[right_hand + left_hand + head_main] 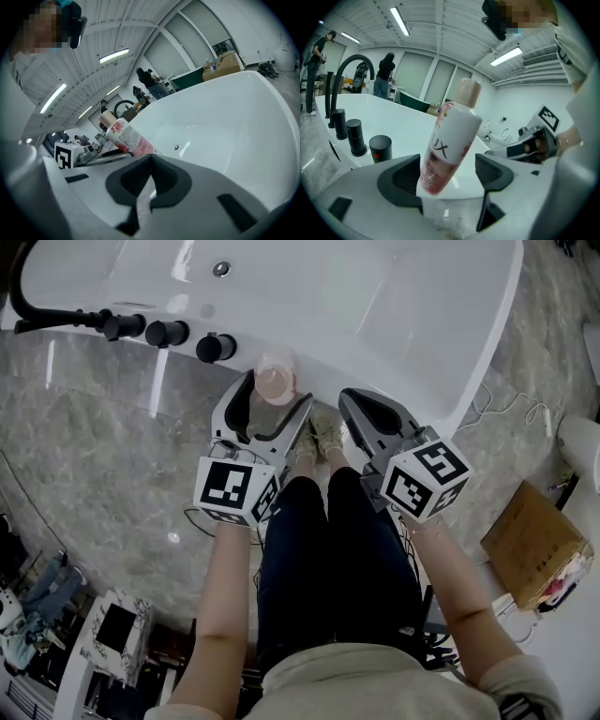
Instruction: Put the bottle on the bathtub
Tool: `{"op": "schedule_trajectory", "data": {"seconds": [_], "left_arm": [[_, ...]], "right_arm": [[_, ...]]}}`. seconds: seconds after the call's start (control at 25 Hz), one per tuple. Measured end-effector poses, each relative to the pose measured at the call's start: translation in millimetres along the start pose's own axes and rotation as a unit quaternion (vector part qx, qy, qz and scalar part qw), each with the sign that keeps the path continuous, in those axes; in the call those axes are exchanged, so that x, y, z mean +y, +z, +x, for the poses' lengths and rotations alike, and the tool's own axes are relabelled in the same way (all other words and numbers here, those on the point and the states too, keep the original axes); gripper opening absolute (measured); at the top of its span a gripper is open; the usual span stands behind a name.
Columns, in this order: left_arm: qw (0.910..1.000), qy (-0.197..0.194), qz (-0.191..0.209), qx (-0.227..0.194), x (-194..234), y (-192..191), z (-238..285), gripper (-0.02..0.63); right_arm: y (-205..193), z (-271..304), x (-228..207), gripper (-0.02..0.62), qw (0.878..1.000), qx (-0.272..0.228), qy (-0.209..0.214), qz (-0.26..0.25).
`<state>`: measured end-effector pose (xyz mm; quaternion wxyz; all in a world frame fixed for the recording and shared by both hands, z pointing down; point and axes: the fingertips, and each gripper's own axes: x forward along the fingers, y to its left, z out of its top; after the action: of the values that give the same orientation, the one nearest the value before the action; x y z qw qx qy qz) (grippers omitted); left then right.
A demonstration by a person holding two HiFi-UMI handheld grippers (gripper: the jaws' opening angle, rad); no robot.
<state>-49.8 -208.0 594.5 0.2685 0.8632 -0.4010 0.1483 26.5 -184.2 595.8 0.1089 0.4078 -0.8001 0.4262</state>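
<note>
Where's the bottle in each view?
Head view: top centre, bottle at the bathtub rim, between the open jaws of the left hand-held gripper.
Left gripper view: centre, leaning right in the picture, between the open jaws.
Right gripper view: left of centre, beyond the shut right hand-held gripper.
Shared landmark: the white bathtub.

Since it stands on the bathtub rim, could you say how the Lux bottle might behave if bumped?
The Lux bottle is tall and narrow-based, so it probably tips easily. The bathtub rim looks glossy, so it may slide. Being round, it would likely roll once down.
</note>
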Motion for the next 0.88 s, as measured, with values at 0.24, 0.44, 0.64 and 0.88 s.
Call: {"op": "schedule_trajectory", "data": {"seconds": [0.24,0.44,0.64,0.88], "left_arm": [[0.9985,-0.045,-0.029,-0.009,-22,20,-32,0.341],[0.9965,-0.034,-0.070,-0.031,-25,49,-61,0.124],[0.9952,-0.005,-0.062,-0.075,-27,88,-87,0.063],[0.9944,0.003,-0.063,-0.085,-44,111,-113,0.015]], "right_arm": [[21,-20,31,-0.002,1.000,-0.015,0.014,-0.019],[43,-35,64,-0.002,0.999,-0.032,0.027,-0.032],[66,-48,93,-0.002,0.996,-0.043,0.049,-0.065],[92,-69,120,-0.002,0.993,-0.061,0.065,-0.078]]}}
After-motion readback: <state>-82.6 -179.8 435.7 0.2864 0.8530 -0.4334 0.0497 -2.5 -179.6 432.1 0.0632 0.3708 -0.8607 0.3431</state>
